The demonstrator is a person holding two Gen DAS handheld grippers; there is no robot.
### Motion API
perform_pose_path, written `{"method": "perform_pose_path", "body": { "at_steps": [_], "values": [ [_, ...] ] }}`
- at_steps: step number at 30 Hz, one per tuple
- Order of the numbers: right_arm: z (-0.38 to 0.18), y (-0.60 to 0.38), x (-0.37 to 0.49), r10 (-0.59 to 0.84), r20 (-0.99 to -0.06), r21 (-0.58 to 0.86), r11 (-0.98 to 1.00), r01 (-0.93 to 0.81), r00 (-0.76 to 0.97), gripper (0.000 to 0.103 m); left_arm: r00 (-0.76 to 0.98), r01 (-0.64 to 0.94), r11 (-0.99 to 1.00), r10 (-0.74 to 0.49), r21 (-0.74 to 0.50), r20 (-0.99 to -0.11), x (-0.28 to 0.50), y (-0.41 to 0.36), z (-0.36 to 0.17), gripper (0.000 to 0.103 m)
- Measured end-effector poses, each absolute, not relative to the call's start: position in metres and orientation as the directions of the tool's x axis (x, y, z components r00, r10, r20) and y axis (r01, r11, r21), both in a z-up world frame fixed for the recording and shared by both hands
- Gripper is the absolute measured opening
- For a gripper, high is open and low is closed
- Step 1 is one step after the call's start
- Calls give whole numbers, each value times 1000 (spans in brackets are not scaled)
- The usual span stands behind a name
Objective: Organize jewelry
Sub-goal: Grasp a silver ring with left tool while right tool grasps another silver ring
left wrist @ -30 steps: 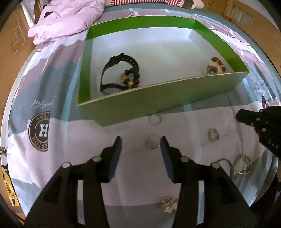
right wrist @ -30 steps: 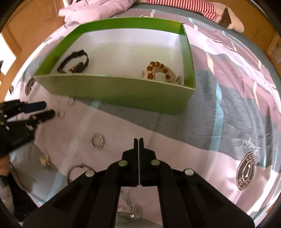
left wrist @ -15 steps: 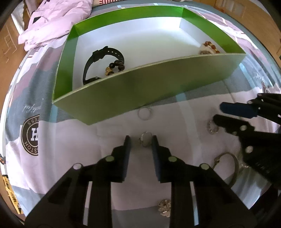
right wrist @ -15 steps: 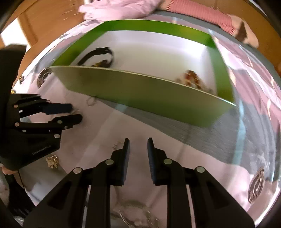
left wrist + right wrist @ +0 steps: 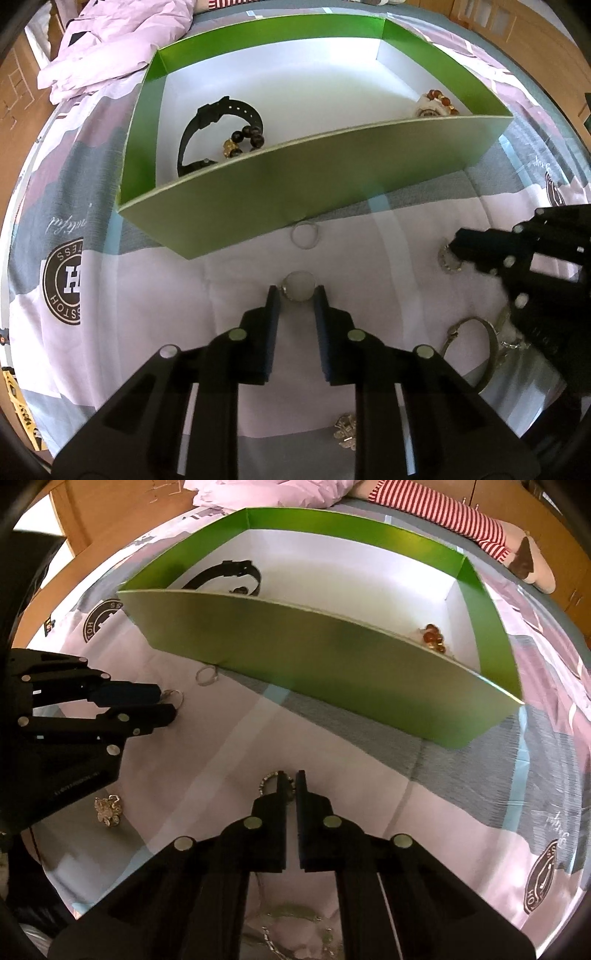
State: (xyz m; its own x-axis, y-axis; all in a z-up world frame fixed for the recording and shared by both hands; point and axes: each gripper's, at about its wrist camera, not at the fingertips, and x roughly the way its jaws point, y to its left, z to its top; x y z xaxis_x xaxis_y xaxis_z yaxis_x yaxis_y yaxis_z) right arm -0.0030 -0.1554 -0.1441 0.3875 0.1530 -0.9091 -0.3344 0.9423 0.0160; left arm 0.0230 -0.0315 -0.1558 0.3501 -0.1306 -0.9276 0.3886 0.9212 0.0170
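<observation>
A green box [image 5: 306, 192] with a white floor lies on the bedsheet and holds a black watch [image 5: 207, 125], a dark bead bracelet [image 5: 247, 140] and an amber bead bracelet [image 5: 437, 101]. My left gripper [image 5: 297, 293] stands open on the sheet with a silver ring [image 5: 298, 291] between its fingertips. A second silver ring [image 5: 304, 236] lies by the box wall. My right gripper [image 5: 291, 781] is nearly shut on a crystal ring [image 5: 269, 780], whose left part shows beside the left finger. The box also shows in the right wrist view [image 5: 332, 664].
A silver bangle [image 5: 476, 343] and a gold brooch [image 5: 345, 426] lie on the sheet near me. A silver chain piece [image 5: 291, 926] lies under the right gripper. A pink quilt [image 5: 110, 48] is bunched behind the box. Wooden furniture rims the bed.
My left gripper has moved down so the silver ring sits between its tips. My right gripper has moved onto the crystal ring and narrowed its jaws from open to nearly shut.
</observation>
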Motion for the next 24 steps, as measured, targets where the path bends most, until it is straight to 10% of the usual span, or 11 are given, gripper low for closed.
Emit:
{"method": "perform_pose_path", "body": {
  "at_steps": [12, 17, 24],
  "values": [
    [-119, -189, 0, 185, -883, 79, 965, -252, 432, 4, 372, 401, 916, -136, 27, -918, 21, -36, -156, 25],
    [-129, -179, -3, 174, -895, 53, 956, -290, 411, 36, 378, 401, 915, -124, 42, -917, 22, -37, -159, 27],
    [-149, -153, -6, 133, -912, -14, 935, -353, 389, 35, 380, 407, 912, -124, 45, -917, 21, -43, -160, 21]
  ]
}}
